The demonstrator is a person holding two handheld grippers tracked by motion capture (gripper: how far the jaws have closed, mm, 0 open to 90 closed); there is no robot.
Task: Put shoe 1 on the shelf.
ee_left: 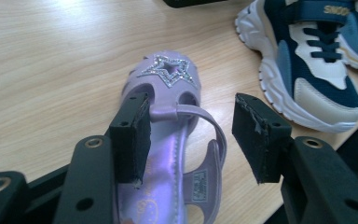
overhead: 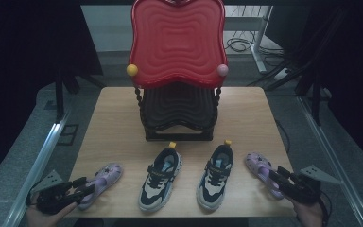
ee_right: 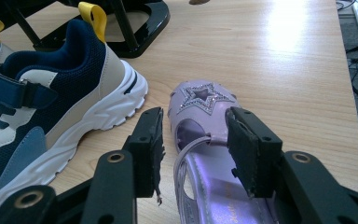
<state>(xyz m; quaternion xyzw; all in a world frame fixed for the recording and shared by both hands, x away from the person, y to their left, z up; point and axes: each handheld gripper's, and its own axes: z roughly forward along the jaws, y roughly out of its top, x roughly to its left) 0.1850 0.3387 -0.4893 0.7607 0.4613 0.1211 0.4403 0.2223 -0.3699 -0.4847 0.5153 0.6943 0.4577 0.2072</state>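
Light wood table (overhead: 118, 123). Black rack (overhead: 178, 113) with red tray on top stands at far middle. In front of rack: two navy-white sneakers, left one (overhead: 159, 178), right one (overhead: 215, 176), side by side. Purple sandal (overhead: 100, 182) far left of rack front, second purple sandal (overhead: 260, 169) far right.

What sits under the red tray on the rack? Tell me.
Under the red tray sits a dark tray with the same wavy ribs, held by the rack. Its back part is covered by the red one, so anything lying there cannot be seen.
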